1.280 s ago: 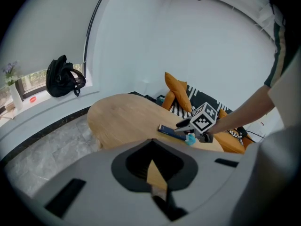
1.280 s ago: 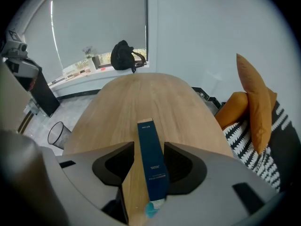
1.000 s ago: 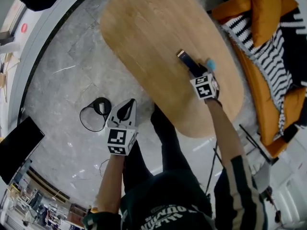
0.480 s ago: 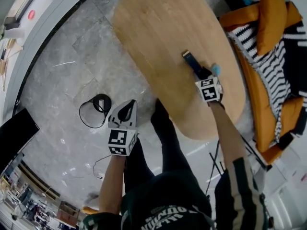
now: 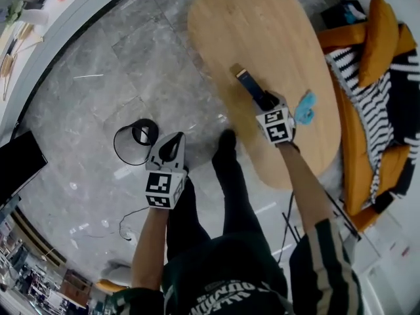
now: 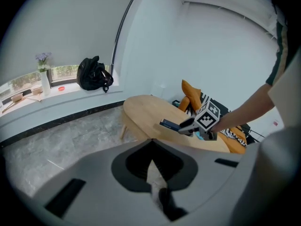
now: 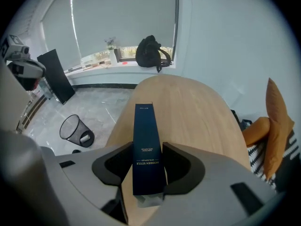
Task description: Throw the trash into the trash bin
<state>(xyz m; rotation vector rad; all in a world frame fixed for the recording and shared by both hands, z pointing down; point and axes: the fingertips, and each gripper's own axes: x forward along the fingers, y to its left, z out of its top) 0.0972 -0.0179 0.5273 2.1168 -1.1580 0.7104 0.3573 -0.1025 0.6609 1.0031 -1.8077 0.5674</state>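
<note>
Fingers of the right gripper clamp the slim box at its near end; it juts beyond them (light, stiff card, likely crushable); left gripper fingers together, empty.

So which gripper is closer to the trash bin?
Left. The left gripper hovers above the floor just beside the trash bin, on its table side. The right gripper is farther off over the wooden table, its jaws shut on the dark blue box.
</note>
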